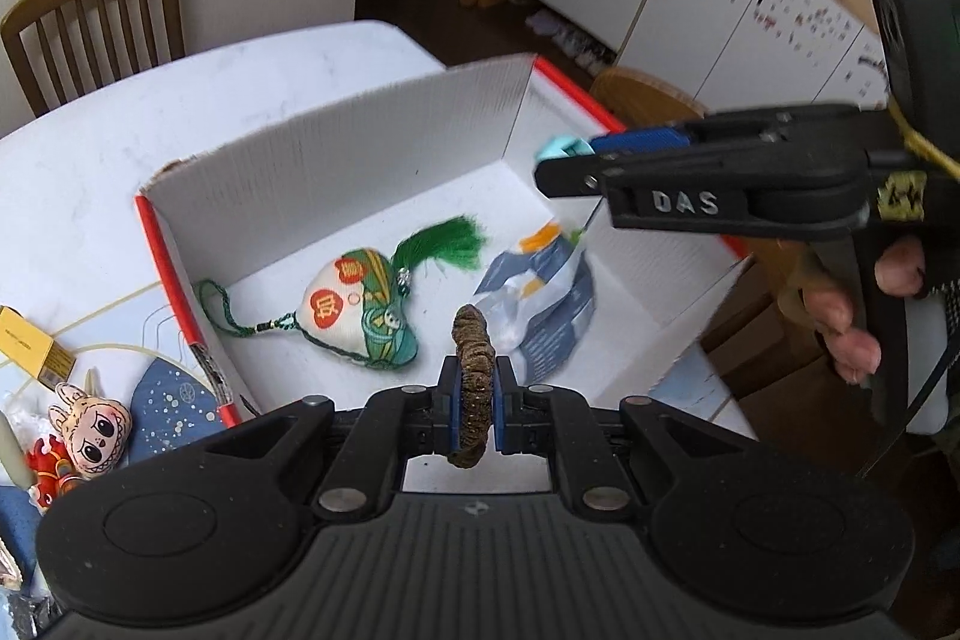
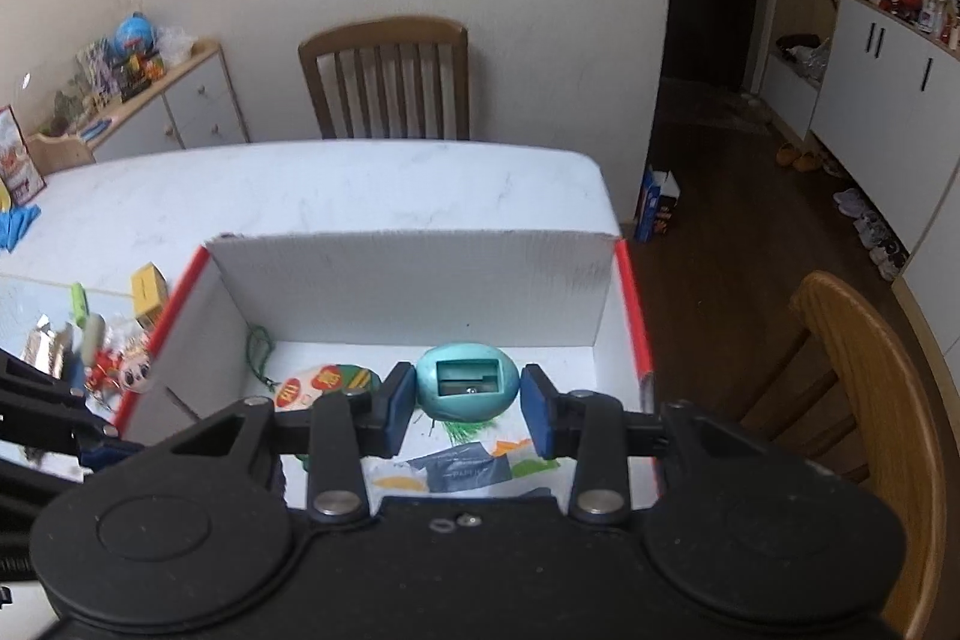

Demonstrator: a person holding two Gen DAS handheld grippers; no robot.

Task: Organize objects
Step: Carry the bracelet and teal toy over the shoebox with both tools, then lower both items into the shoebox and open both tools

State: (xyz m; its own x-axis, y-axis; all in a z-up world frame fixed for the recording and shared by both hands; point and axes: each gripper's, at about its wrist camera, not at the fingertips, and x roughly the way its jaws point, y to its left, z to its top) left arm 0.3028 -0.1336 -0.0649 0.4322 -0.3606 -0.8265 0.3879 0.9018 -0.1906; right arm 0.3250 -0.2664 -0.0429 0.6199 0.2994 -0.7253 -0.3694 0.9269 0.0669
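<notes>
The left claw (image 1: 474, 400) is clamped on a brown hair tie (image 1: 473, 340), held over the white box (image 1: 336, 154) on the counter (image 1: 90, 148). The right claw (image 2: 468, 409) grips a teal pencil sharpener (image 2: 467, 381) above the same box, where a tasselled sachet (image 1: 360, 310) and a crumpled wrapper (image 1: 540, 304) lie.

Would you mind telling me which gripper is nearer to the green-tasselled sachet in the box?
Left. The left gripper, shut on a brown hair scrunchie, hangs beside the sachet. The right gripper, holding a teal egg-shaped sharpener, is higher, nearer the box's right side.
</notes>
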